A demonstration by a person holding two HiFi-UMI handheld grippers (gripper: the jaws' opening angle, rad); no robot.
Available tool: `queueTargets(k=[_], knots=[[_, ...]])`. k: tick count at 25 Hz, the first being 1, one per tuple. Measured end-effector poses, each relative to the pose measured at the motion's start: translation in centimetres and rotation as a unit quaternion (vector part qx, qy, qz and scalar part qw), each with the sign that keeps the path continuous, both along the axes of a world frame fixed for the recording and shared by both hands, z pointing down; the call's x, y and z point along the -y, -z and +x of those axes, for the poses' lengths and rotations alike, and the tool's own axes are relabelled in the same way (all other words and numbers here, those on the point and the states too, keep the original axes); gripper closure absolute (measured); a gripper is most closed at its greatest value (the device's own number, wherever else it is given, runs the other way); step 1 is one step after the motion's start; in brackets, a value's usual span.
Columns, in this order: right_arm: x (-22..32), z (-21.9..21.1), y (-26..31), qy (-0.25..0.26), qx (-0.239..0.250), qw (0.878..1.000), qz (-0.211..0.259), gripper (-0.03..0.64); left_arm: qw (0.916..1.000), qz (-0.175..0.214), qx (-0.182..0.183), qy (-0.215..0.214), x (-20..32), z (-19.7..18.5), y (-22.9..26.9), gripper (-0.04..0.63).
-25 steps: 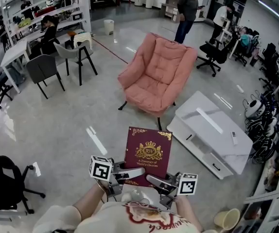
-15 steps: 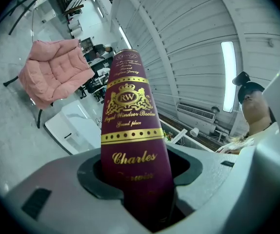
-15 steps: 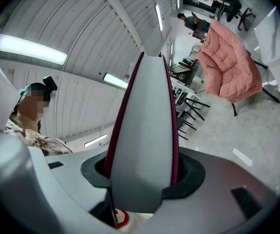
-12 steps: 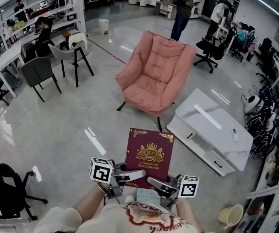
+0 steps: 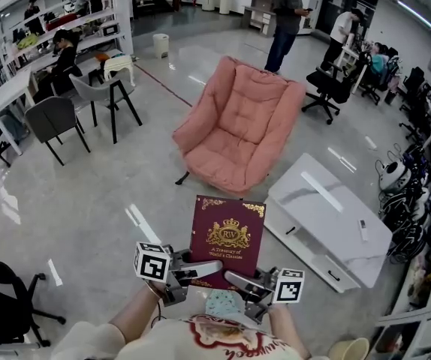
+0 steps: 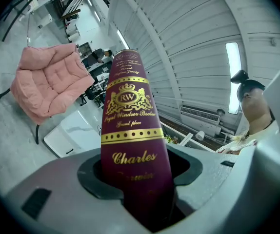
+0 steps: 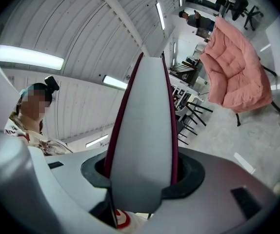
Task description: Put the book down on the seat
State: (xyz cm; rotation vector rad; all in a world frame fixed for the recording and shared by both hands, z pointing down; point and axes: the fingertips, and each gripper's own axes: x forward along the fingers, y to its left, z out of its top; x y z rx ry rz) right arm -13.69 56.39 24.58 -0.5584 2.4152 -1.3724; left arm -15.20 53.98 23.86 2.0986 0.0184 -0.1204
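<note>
Maroon gilt-crested book (image 5: 227, 241), held flat

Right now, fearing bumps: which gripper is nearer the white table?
Right. The right gripper grips the book on the side facing the white table; the left gripper, the far side.

1. We see the book (image 5: 227, 240) held over the floor, before the armchair (image 5: 238, 126) and apart from it.
2. The left gripper (image 5: 208, 267) clamps the book's near left edge, and the right gripper (image 5: 238, 280) clamps its near right edge.
3. Right of the armchair lies what may be a low cabinet (image 5: 328, 216).
4. A chair (image 5: 54, 118) stands well to the left, and a standing person (image 5: 284, 17) is behind the armchair.
</note>
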Motion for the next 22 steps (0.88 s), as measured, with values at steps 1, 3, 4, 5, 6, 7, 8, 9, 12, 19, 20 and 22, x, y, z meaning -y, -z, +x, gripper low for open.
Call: queueTargets(k=[1,3,4,5,6,7,8,9,12,19,20,22], knots=[[1.5,0.7,0.0,0.001,-0.001,1.0,0.001,0.397,1.0,0.001,0.0,0.0,1.4,0.7,0.1,0.356],[4.4,2.4,0.1,0.003,-0.003,1.0,0.001,0.397,1.0,0.001,-0.002,0.002,4.3,2.4,0.2,0.356],[5.8,3.3,0.2,0.004,-0.003,1.0,0.0,0.397,1.0,0.001,-0.003,0.003,5.7,3.3,0.3,0.356],[7.1,4.2,0.3,0.005,-0.004,1.0,-0.002,0.396,1.0,0.001,-0.005,0.004,7.0,4.2,0.3,0.356],[8.4,5.1,0.3,0.005,-0.005,1.0,-0.003,0.397,1.0,0.0,-0.006,0.005,8.3,5.1,0.3,0.356],[9.7,5.9,0.4,0.006,-0.006,1.0,-0.005,0.397,1.0,-0.002,-0.007,0.006,9.6,6.0,0.4,0.356],[11.0,6.7,0.4,0.007,-0.007,1.0,-0.005,0.397,0.9999,-0.002,-0.009,0.008,10.9,6.7,0.5,0.356],[12.2,7.5,0.4,0.009,-0.008,1.0,-0.005,0.397,0.9999,0.0,-0.011,0.01,12.1,7.5,0.5,0.356],[15.5,9.4,0.2,0.017,-0.012,1.0,-0.003,0.397,0.9997,0.005,-0.013,0.018,15.4,9.3,0.1,0.356],[20.4,11.4,-0.9,0.026,-0.009,1.0,-0.011,0.397,0.9994,-0.005,-0.012,0.031,20.2,11.2,-1.0,0.356],[20.9,11.3,-1.0,0.026,-0.008,1.0,-0.012,0.397,0.9994,-0.008,-0.012,0.03,20.7,11.1,-1.1,0.356],[22.0,11.2,-1.4,0.023,-0.007,1.0,-0.013,0.398,0.9995,-0.009,-0.011,0.028,21.8,11.0,-1.4,0.356]])
